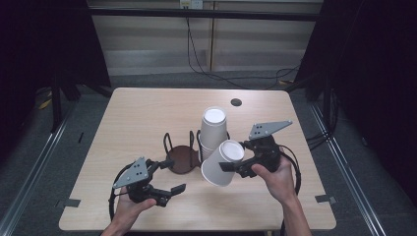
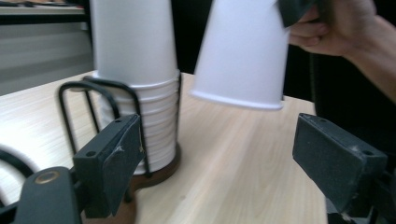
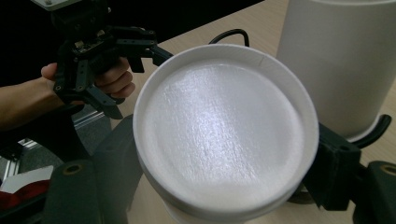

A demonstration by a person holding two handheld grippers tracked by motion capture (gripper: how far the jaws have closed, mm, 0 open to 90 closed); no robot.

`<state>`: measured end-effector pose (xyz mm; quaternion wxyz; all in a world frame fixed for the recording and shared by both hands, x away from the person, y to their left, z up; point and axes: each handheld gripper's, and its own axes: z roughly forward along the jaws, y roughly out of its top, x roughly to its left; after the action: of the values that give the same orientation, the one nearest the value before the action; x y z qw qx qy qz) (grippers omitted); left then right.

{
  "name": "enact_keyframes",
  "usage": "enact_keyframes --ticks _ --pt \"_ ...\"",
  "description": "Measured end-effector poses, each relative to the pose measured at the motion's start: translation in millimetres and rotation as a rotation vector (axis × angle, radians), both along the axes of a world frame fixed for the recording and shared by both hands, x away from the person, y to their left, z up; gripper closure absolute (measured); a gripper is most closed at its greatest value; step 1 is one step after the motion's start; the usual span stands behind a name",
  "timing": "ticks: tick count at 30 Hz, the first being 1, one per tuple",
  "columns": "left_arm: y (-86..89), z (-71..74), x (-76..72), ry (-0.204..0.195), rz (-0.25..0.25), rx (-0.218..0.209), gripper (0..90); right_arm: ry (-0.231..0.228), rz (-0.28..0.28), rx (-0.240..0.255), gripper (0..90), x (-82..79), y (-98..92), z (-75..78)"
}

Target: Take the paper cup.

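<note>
A stack of upturned white paper cups [image 1: 214, 129] stands in one side of a black wire holder [image 1: 181, 158] with a brown base, at mid-table. My right gripper [image 1: 236, 156] is shut on a single white cup [image 1: 216, 169], held tilted and mouth-down just right of the stack, off the table. In the right gripper view that cup's bottom [image 3: 224, 126] sits between the jaws. My left gripper [image 1: 174, 175] is open with nothing between its jaws, in front of the holder. The left gripper view has the stack [image 2: 135, 70] and the held cup [image 2: 243, 51] ahead of the gripper [image 2: 233, 158].
The wooden table [image 1: 147, 108] has a small dark hole [image 1: 236, 102] near its far edge. The holder's other ring, on the left, has no cups in it. Dark floor and cables lie beyond the table.
</note>
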<state>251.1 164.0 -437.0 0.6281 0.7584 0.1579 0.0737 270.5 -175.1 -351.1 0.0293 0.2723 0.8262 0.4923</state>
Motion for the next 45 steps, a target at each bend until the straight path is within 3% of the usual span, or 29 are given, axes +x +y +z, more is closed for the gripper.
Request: enact_keyframes --ticks 6,16,25,33,45 --pt "-9.3 -0.2 1.3 0.001 -0.047 -0.006 15.7 0.019 0.031 0.0 24.8 1.8 12.2 -11.3" --pt "-15.8 -5.0 0.4 0.005 -0.11 0.022 15.6 0.041 0.094 -0.019 24.9 1.1 35.2 -25.3" --pt "-17.8 -9.5 1.5 0.021 -0.146 0.03 15.6 0.037 0.129 -0.016 24.9 -0.9 47.6 -26.5" --pt "-21.3 -13.6 3.1 0.034 -0.145 0.041 15.5 0.045 0.157 -0.018 25.0 0.3 57.8 -28.4" --pt "-29.7 -22.4 9.5 0.1 -0.162 0.074 12.6 0.049 0.187 -0.041 25.1 0.4 75.4 -30.9"
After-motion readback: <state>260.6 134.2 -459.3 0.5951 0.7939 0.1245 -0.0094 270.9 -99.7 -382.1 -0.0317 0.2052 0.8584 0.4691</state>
